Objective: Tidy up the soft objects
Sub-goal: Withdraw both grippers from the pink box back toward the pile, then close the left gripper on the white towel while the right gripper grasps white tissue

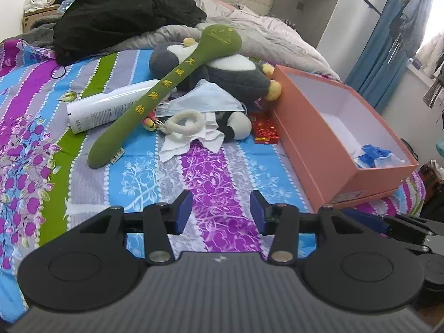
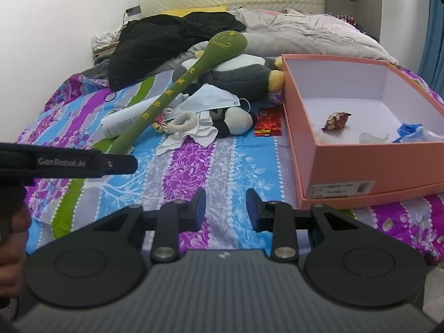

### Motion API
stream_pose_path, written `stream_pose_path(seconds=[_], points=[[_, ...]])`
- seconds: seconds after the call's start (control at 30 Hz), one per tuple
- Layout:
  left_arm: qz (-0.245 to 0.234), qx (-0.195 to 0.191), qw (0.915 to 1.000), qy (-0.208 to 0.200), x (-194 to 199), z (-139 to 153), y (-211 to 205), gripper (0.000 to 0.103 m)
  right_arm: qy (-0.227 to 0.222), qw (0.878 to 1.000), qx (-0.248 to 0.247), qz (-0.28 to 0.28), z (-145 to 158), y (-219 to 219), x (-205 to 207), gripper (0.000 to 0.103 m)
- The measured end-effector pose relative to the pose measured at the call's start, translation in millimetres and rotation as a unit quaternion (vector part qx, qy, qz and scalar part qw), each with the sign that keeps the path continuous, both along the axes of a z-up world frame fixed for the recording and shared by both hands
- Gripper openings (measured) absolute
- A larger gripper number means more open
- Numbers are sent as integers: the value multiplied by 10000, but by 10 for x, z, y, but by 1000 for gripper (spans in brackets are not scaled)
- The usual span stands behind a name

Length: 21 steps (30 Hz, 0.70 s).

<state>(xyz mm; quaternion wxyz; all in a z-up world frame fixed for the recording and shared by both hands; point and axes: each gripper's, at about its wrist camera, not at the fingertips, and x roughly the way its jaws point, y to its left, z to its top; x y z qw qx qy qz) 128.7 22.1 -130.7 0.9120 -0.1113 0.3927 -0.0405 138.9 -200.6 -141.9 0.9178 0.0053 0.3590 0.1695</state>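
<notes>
green plush mallet (image 1: 155, 97) across penguin plush (image 1: 238, 75), mask (image 1: 205, 100), bottle (image 1: 111, 108), pink box (image 1: 327, 149) beside, both tools parted, empty

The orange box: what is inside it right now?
In the orange box: a crumpled brown wrapper, blue plastic pieces and something pale. The near wall hides the front floor.

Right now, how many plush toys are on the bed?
3: a green plush stick lying across the grey penguin plush, and a small black-and-white plush partly under the face mask. Others may be hidden.
</notes>
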Motion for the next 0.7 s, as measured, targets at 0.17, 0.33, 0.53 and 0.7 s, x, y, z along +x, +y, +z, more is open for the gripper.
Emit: stream_pose_path(seconds=[0.17,0.33,0.53,0.7], points=[[42,112,9999,24,235,-105,87,52,38,10000,-25,79,-106,114,241,34],[262,152,9995,63,492,-245,220,52,123,9996,-102,225,-218,243,489,34],[488,137,9987,33,808,-362,419,52,202,9990,-157,377,-354,425,767,34],[471,107,9988,30,1061,-457,505,55,251,9988,-209,354,-483,511,1071,34]])
